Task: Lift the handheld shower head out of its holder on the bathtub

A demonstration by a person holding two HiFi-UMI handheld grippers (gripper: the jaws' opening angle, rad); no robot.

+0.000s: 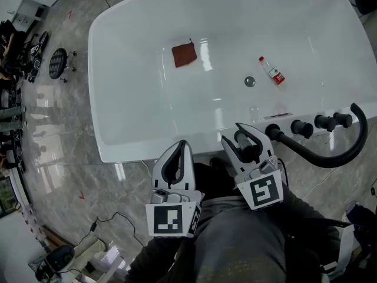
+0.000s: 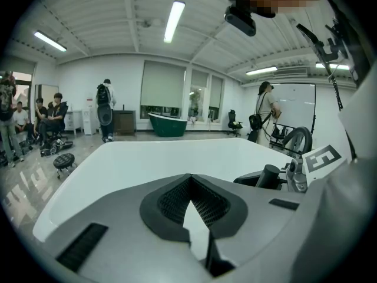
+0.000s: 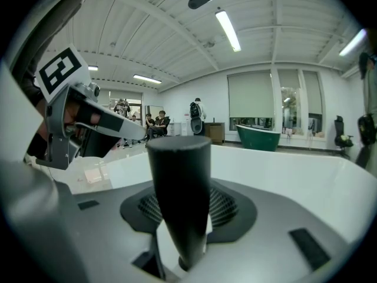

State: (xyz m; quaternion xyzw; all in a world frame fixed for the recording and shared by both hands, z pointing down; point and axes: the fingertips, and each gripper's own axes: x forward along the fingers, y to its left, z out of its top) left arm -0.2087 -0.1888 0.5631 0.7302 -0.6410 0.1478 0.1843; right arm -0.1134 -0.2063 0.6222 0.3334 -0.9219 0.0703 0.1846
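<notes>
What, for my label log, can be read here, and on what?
No words or numbers can be read.
Bottle label: too small to read.
Left cube, right cube: square marker patterns, no letters.

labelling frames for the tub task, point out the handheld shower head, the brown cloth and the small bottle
handheld shower head point(image 3: 179, 199), right gripper view, middle of its black tapered body
brown cloth point(image 1: 184, 55), head view, centre of the cloth
small bottle point(image 1: 273, 71), head view, middle of its clear body
</notes>
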